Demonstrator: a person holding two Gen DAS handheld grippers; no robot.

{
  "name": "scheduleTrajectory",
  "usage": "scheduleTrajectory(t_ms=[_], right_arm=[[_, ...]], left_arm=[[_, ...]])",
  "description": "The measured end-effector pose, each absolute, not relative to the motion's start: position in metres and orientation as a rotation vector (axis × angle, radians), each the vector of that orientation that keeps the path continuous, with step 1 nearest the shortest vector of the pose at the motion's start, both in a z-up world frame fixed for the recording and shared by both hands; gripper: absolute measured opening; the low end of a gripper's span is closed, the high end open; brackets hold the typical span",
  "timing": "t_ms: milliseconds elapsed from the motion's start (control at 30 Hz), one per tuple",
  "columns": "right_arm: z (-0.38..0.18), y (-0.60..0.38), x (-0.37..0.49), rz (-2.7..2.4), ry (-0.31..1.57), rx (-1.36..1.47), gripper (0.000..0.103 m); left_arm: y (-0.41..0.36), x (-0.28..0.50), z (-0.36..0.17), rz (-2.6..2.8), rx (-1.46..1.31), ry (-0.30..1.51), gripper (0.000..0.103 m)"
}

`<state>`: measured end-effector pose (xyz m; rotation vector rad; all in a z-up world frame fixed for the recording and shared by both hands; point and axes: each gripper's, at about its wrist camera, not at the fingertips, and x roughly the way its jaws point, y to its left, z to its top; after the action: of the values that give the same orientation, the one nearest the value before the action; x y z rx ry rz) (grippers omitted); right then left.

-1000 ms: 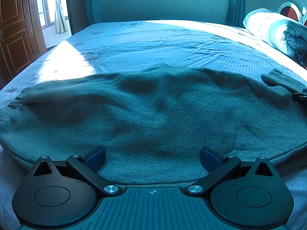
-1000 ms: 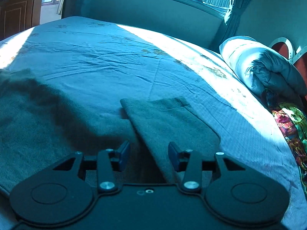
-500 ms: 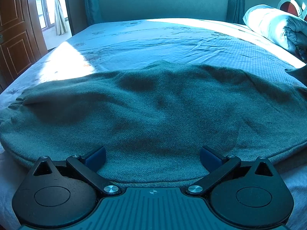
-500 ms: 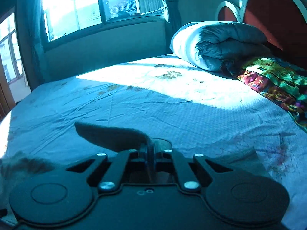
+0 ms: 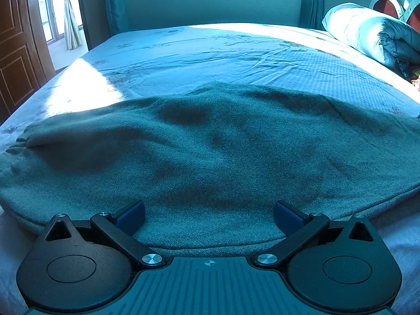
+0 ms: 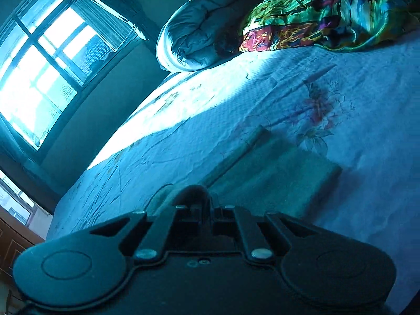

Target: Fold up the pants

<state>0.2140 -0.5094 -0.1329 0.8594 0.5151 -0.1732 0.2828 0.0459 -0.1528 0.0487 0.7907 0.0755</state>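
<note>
Left tongs [image 5: 208,211] spread wide, released, over the near edge of the pants [image 5: 210,152], which lie flat across the bed [image 5: 223,52] through the middle of the left wrist frame. Right tongs [image 6: 202,204] clenched on a pant leg [image 6: 275,176], frame center, camera rolled sideways. Folded duvet [image 6: 199,31] and colourful blanket [image 6: 328,13] upper right.

Blue-tinted fisheye views; sun from the overexposed paned window [image 6: 39,78] glares across the pale blue bedsheet [image 5: 236,52], near foreground shadowed.
</note>
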Motion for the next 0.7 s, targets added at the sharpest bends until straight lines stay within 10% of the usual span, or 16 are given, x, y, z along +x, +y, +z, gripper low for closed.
scheduleTrajectory(t_ms=[700], right_arm=[[-0.137,-0.508,0.194,-0.061,0.723,0.780,0.035]], left_arm=[[0.048,0.281,-0.153,0.057,0.050,0.793,0.103]])
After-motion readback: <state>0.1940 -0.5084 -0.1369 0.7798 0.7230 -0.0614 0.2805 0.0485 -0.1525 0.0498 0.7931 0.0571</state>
